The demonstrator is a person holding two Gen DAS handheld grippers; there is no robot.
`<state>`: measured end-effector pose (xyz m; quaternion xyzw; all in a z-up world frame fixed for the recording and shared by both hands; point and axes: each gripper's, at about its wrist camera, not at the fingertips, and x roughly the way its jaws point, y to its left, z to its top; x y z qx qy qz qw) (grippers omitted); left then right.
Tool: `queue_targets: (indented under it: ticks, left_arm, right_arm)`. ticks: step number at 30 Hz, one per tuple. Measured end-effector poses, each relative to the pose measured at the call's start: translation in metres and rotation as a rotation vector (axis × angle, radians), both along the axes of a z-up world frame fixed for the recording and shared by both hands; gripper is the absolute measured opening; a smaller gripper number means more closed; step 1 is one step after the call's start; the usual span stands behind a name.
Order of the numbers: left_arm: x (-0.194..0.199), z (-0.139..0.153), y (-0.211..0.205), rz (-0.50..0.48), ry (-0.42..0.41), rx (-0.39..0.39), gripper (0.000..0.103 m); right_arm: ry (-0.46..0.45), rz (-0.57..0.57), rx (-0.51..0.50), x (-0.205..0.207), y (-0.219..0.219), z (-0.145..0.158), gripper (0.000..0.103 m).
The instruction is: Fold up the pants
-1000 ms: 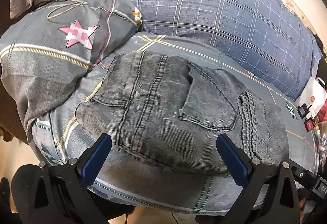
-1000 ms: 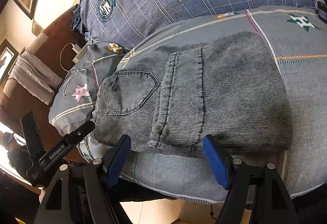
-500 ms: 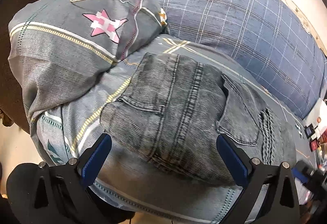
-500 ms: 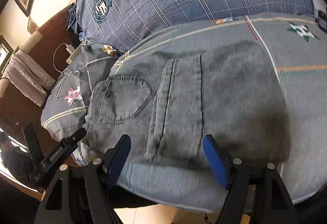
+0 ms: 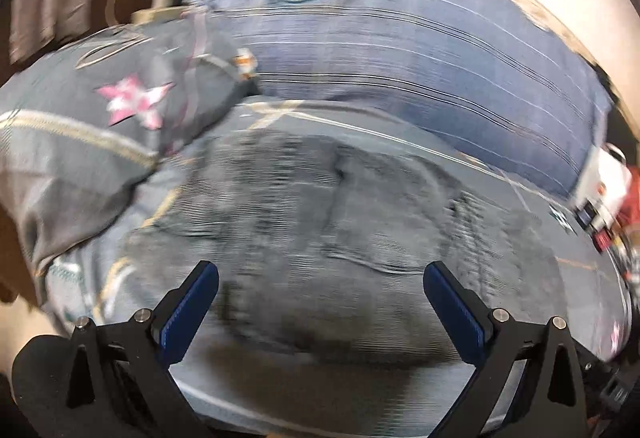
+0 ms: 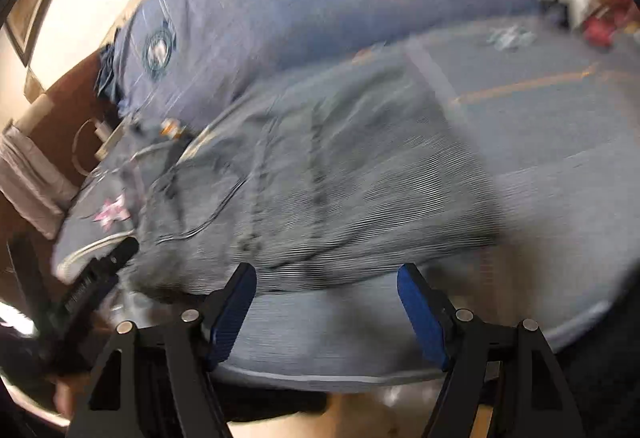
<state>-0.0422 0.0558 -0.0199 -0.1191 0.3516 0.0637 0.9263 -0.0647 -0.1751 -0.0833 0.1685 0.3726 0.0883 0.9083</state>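
The pants (image 5: 320, 238) lie ahead of and below both my grippers as a compact, roughly rectangular bundle on the grey patterned bedspread (image 6: 560, 158), near its front edge. In my right wrist view the bundle's long axis runs across the frame, left to right, and its near edge sits just beyond my fingertips. My right gripper (image 6: 326, 308) stands with jaws wide apart and nothing between the blue pads; the pads hang over bare bedspread just short of the denim. My left gripper (image 5: 320, 308) is likewise spread wide and empty, its pads over the near margin of the bundle, though blur keeps me from telling whether either pad touches cloth. Judgement: both grippers sit about equally near the front edge, the left towards the pocket end, the right towards the plainer end, so any further fold across the long axis would need one end lifted towards the other. Material: grey washed denim, stiff and ribbed in look, with dark double-stitched seams and a back pocket (image 6: 200, 198) facing up; I judge it thick in layers and likely to hold a crease but resist a narrow pinch. Behind it lies a blue plaid pillow (image 5: 400, 50) with a round crest, and to the left a grey pillow with a pink star (image 5: 134, 100). Both views are motion-smeared, so fine edges are uncertain.
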Motion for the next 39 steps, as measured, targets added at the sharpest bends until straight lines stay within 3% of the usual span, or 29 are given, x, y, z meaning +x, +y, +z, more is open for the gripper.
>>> queue_targets:
  ticks: [2,5,10,19,25,31,35,37,39]
  left_arm:
    - [0.000,0.003,-0.021,-0.059,-0.009,0.014,0.102]
    - [-0.007,0.007,-0.046,-0.133,-0.033,0.048,0.102]
    - [-0.016,0.010,-0.059,-0.176,-0.059,0.112,0.102]
    - [-0.009,-0.003,-0.010,0.003,-0.013,0.021,0.102]
    - [-0.008,-0.006,0.008,0.055,-0.005,0.004,0.102]
    - [-0.010,-0.009,0.033,0.123,-0.010,-0.030,0.102]
    - [-0.007,-0.014,0.045,0.163,0.018,-0.058,0.102]
    - [-0.006,-0.016,0.048,0.170,0.028,-0.066,0.102]
    - [-0.006,-0.014,0.050,0.173,0.017,-0.070,0.102]
  right_arm:
    - [-0.035,-0.034,-0.047,-0.014,-0.008,0.004,0.076]
    - [-0.051,-0.089,-0.027,-0.024,-0.025,0.009,0.076]
    - [-0.067,-0.108,-0.004,-0.029,-0.029,0.013,0.076]
    - [-0.085,-0.038,-0.008,-0.023,-0.010,0.014,0.076]
    - [-0.081,0.035,-0.019,0.017,0.002,0.032,0.076]
    - [-0.011,0.112,-0.025,0.079,0.028,0.035,0.077]
    - [0.181,0.177,-0.103,0.109,0.049,-0.008,0.078]
    - [0.137,0.190,-0.162,0.105,0.057,0.004,0.078]
    - [0.140,0.207,-0.108,0.112,0.057,0.022,0.078]
